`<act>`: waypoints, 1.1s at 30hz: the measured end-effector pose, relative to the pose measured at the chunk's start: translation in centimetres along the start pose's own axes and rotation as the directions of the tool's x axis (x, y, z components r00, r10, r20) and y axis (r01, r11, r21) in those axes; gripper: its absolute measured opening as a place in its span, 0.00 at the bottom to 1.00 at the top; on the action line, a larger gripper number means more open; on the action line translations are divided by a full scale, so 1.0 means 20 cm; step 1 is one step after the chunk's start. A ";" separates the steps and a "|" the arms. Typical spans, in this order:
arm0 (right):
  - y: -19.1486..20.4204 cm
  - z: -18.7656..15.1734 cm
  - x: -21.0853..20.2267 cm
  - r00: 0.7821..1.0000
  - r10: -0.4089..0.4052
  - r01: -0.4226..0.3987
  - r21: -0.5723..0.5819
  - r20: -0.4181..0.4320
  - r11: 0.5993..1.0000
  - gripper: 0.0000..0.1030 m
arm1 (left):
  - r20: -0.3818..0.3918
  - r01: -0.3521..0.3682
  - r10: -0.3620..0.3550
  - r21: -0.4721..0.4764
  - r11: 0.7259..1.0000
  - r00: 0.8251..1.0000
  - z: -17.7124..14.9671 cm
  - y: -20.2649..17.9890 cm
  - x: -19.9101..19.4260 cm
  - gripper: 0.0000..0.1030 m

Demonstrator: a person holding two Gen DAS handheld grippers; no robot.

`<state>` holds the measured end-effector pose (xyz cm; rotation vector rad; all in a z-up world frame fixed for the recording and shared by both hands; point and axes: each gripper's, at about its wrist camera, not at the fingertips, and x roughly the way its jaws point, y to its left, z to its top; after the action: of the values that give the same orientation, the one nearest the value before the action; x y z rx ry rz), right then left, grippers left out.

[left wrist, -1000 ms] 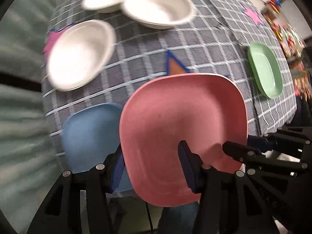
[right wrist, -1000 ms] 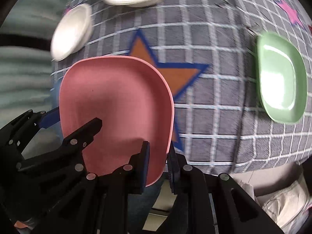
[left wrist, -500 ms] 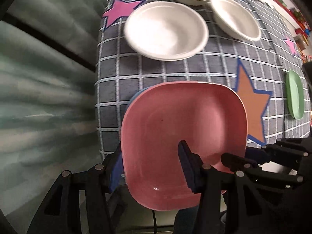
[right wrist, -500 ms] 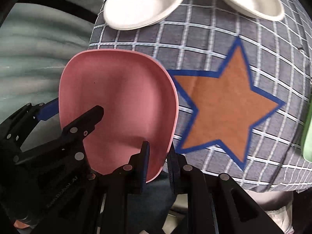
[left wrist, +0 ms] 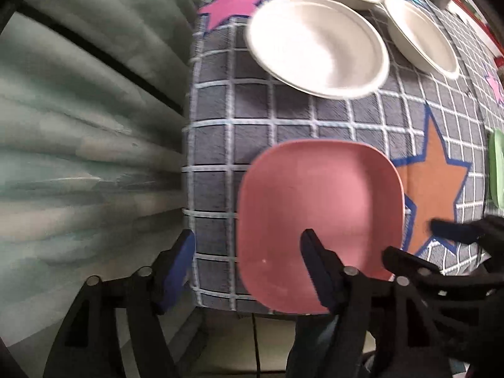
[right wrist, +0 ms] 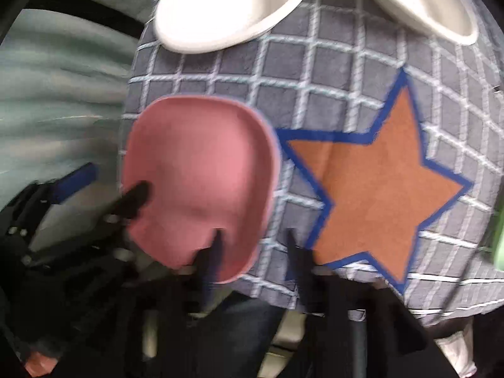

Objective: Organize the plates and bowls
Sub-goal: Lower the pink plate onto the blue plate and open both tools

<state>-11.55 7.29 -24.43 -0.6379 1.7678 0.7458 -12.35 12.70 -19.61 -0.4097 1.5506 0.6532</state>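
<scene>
1. Left wrist view. The left gripper [left wrist: 247, 252] has its jaws spread wide with nothing between them. The pink plate [left wrist: 318, 220] lies flat on the checked tablecloth [left wrist: 217, 145] at the near table edge; the right-hand finger overlaps its near rim, and most of the plate lies just beyond and to the right of the jaws. Farther ahead stand three white bowls; the nearest white bowl [left wrist: 318, 44] is well apart from the plate. An orange star [left wrist: 431, 189] is printed just right of the plate, and a green plate [left wrist: 497, 170] shows at the far right edge. The right gripper [left wrist: 453, 231] enters from the right.

2. Right wrist view (blurred). The right gripper [right wrist: 252, 249] has its jaws apart, empty. The pink plate [right wrist: 201, 186] sits ahead and left of the jaws; the left finger appears to overlap its near rim, though contact cannot be confirmed. The orange star [right wrist: 378, 189] lies ahead and right of the jaws.
</scene>
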 end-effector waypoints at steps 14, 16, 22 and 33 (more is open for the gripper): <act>-0.20 -0.01 -0.09 0.997 -0.021 0.014 0.089 0.072 0.996 0.82 | 0.045 0.121 -0.125 0.073 0.990 0.991 0.05 -0.16 -0.18 0.77; -0.26 -0.04 -0.13 0.997 -0.017 0.008 0.118 0.078 0.993 0.82 | 0.046 0.123 -0.128 0.099 0.987 0.991 0.06 -0.19 -0.21 0.78; -0.46 -0.08 -0.21 0.994 0.013 -0.029 0.148 0.111 0.989 0.82 | 0.056 0.100 -0.108 0.135 0.986 0.993 0.10 -0.24 -0.26 0.78; -0.93 -0.28 -0.48 0.979 0.010 -0.058 0.231 0.205 0.971 1.00 | 0.052 0.102 -0.118 0.242 0.965 0.992 0.16 -0.49 -0.28 0.79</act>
<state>1.20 -8.59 -17.30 -0.3591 1.6501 0.5900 -3.24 6.40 -15.67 -0.2868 1.5109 0.3843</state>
